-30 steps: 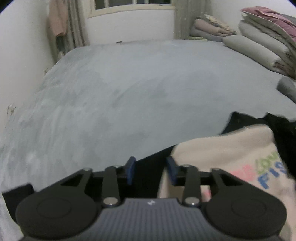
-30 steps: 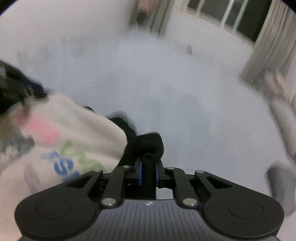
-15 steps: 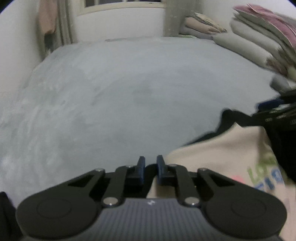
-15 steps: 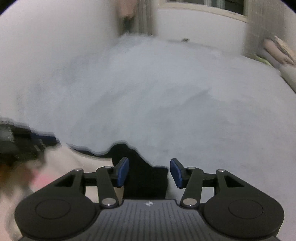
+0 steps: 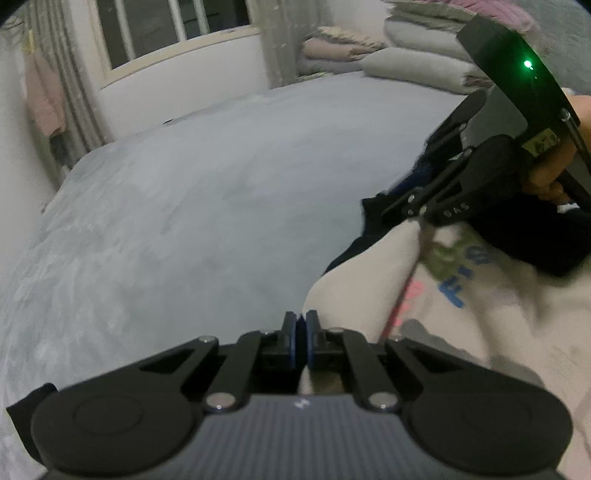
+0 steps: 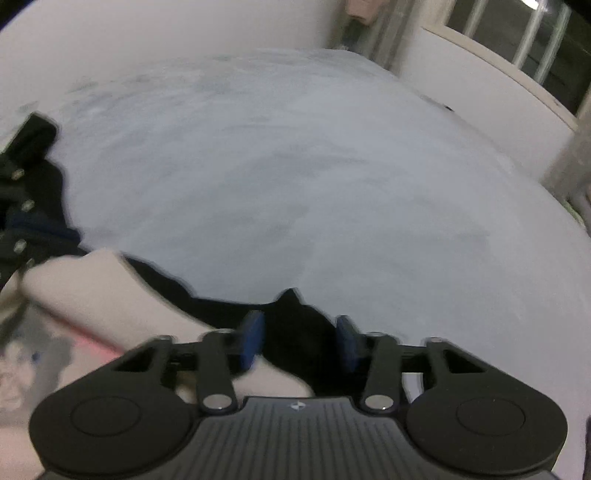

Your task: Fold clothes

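Observation:
A cream top [image 5: 461,343] with coloured letters and black parts lies on the grey bed [image 5: 221,184]. My left gripper [image 5: 301,332] is shut on the cream cloth's near left edge, which runs under its fingers. In the right wrist view the cream cloth [image 6: 110,295] sits at lower left, and a black flap [image 6: 295,325] lies between the fingers of my open right gripper [image 6: 299,341]. That black flap is not pinched. A hand [image 5: 550,177] holds the right gripper over the top's black far corner [image 5: 369,210].
Folded quilts and pillows [image 5: 406,62] are stacked at the bed's far right. A barred window [image 5: 166,29] with curtains is behind the bed, and a pink garment [image 5: 40,96] hangs at the left wall. Bare grey bed stretches ahead and to the left.
My left gripper shut on the cream cloth's edge. My right gripper let go of the black cloth, opened, and now sits over it with the flap between its fingers.

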Demonstrator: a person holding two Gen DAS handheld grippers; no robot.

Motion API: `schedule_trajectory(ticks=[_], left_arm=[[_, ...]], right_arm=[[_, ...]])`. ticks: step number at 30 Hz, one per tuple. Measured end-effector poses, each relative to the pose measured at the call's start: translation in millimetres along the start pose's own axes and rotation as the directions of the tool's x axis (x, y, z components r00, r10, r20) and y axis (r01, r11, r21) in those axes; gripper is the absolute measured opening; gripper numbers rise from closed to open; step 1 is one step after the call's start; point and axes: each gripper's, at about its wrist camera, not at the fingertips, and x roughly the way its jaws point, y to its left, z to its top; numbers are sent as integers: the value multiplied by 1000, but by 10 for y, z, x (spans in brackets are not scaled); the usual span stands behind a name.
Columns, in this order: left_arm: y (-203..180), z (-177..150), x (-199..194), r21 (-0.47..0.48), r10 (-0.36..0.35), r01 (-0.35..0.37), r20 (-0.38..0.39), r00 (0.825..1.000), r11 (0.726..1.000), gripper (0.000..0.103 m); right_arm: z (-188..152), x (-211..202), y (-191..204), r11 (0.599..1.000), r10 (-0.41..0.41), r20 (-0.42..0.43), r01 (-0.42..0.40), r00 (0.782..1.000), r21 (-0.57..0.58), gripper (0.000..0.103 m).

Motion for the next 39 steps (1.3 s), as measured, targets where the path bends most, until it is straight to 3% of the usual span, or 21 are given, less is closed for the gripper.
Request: schedule_trajectory(ticks=[3, 5, 7, 9, 10, 12, 14, 16, 19, 24, 26, 27, 28, 29, 31, 32, 34, 36, 39], left_arm=[[165, 52, -98, -84, -31, 34, 39, 999, 996, 12], [301, 105, -131, -163, -47, 58, 72, 996, 985, 15], [388, 158, -139, -221, -61, 82, 99, 993, 972, 28], [413, 186, -154, -241, -82, 113, 133, 988, 964, 43], [411, 190, -157, -240, -94, 128, 147, 985, 962, 53], [403, 191, -156, -239, -116, 156, 174, 978, 958, 60], [386, 177, -134, -244, -136, 182, 192, 972, 953, 61], [363, 166, -100, -243, -140, 187, 198, 970, 952, 69], [344, 150, -11, -245, -95, 136, 172, 980, 960, 76], [608, 57, 148, -371, -179, 230, 168, 970, 900, 80], [594, 63, 221, -350, -205, 245, 147, 968, 904, 77], [550, 77, 248, -331, -202, 236, 133, 970, 914, 65], [498, 89, 255, -318, -184, 215, 125, 975, 923, 39], [461, 98, 253, -313, -147, 179, 121, 982, 933, 24], [426, 128, 219, -336, -30, 74, 134, 990, 939, 4], [429, 151, 188, -351, 23, 32, 152, 988, 936, 2], [454, 228, 86, -367, 135, -49, 214, 968, 929, 2], [517, 313, 8, -406, 199, -85, 249, 948, 910, 0], [566, 292, 77, -413, 207, -108, 203, 957, 904, 0]], right_arm=[[-144, -216, 143, 994, -40, 55, 45, 998, -100, 7], [-259, -455, 251, 985, -75, 157, 98, 985, -144, 6], [-387, -723, 381, 967, -138, 282, 191, 949, -170, 6], [-522, -981, 516, 939, -193, 399, 286, 896, -189, 6], [-600, -1104, 577, 926, -202, 443, 317, 874, -204, 6], [-724, -1306, 626, 916, -205, 502, 345, 840, -204, 6], [-810, -1466, 589, 924, -212, 538, 346, 816, -162, 6], [-839, -1483, 539, 927, -230, 531, 349, 815, -135, 6], [-905, -1454, 566, 912, -244, 536, 379, 808, -156, 6], [-938, -1481, 657, 899, -243, 591, 408, 769, -160, 6], [-904, -1345, 749, 881, -249, 597, 434, 763, -187, 6], [-892, -1296, 777, 874, -254, 595, 445, 763, -197, 6], [-863, -1258, 778, 871, -262, 591, 451, 763, -197, 6], [-822, -1227, 762, 871, -270, 585, 453, 765, -191, 6], [-719, -1159, 685, 874, -295, 574, 459, 764, -162, 6], [-656, -1131, 642, 874, -308, 573, 463, 759, -145, 5], [-531, -1070, 605, 859, -347, 577, 497, 739, -121, 5], [-410, -993, 598, 833, -384, 595, 543, 706, -106, 5], [-210, -797, 568, 800, -441, 575, 592, 689, -95, 5]])
